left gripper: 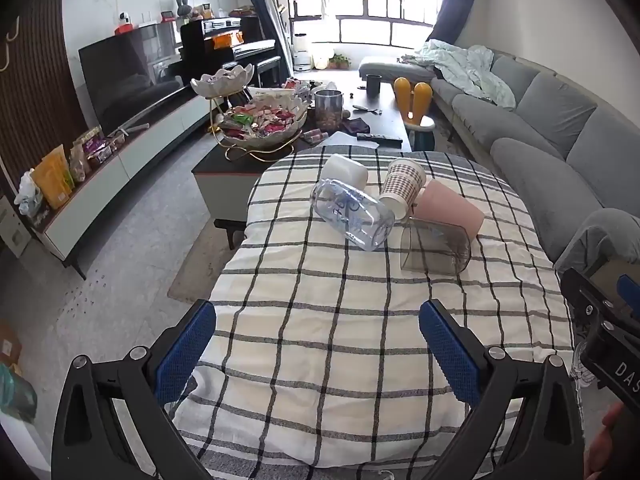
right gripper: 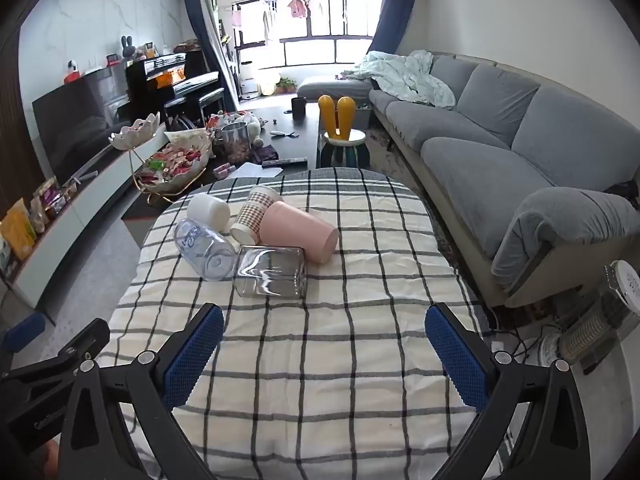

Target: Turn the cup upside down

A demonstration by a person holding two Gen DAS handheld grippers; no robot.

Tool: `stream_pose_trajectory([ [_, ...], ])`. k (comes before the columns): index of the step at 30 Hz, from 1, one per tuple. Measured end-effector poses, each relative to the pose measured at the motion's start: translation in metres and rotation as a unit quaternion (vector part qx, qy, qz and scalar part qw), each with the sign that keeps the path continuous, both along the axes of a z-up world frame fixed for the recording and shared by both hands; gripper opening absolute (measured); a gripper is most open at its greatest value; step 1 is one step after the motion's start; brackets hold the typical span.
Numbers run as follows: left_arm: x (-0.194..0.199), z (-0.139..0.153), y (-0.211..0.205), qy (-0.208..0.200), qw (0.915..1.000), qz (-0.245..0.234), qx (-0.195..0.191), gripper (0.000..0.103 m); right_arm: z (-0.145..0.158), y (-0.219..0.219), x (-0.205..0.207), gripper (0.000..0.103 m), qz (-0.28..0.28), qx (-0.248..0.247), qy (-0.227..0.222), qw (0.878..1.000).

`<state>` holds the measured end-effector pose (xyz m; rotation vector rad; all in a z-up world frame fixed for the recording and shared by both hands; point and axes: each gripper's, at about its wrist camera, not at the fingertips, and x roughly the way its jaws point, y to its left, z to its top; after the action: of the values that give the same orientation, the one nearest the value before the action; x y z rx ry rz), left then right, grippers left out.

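Both my grippers, left [left gripper: 318, 344] and right [right gripper: 324, 344], are spread wide and hold nothing. The cups lie on their sides in a pile far down the checked cloth [right gripper: 320, 380]. If I bump the smoky glass cup [right gripper: 271, 273], the clear cup [right gripper: 205, 249] may roll away. Its blue writing is too blurry to read.

**Five cups, all tipped over**

All on their sides, bunched up on the checked cloth: white cup [right gripper: 209, 209], clear printed cup [right gripper: 204, 254], checked paper cup [right gripper: 253, 216], pink cup [right gripper: 298, 236], and a smoky square-ish cup [right gripper: 271, 273] nearest the cameras.
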<state>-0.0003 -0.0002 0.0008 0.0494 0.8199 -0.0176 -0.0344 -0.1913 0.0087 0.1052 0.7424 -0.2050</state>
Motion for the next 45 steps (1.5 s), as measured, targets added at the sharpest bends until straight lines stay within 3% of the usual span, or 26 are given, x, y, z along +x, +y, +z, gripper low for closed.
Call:
stream_pose_trajectory([
  [45,-0.0029,0.0048,0.0019,-0.009,0.9999,-0.003,0.003,0.103,-0.0026,-0.0005,-0.0036,0.102,-0.001,0.003,-0.001,1.000],
])
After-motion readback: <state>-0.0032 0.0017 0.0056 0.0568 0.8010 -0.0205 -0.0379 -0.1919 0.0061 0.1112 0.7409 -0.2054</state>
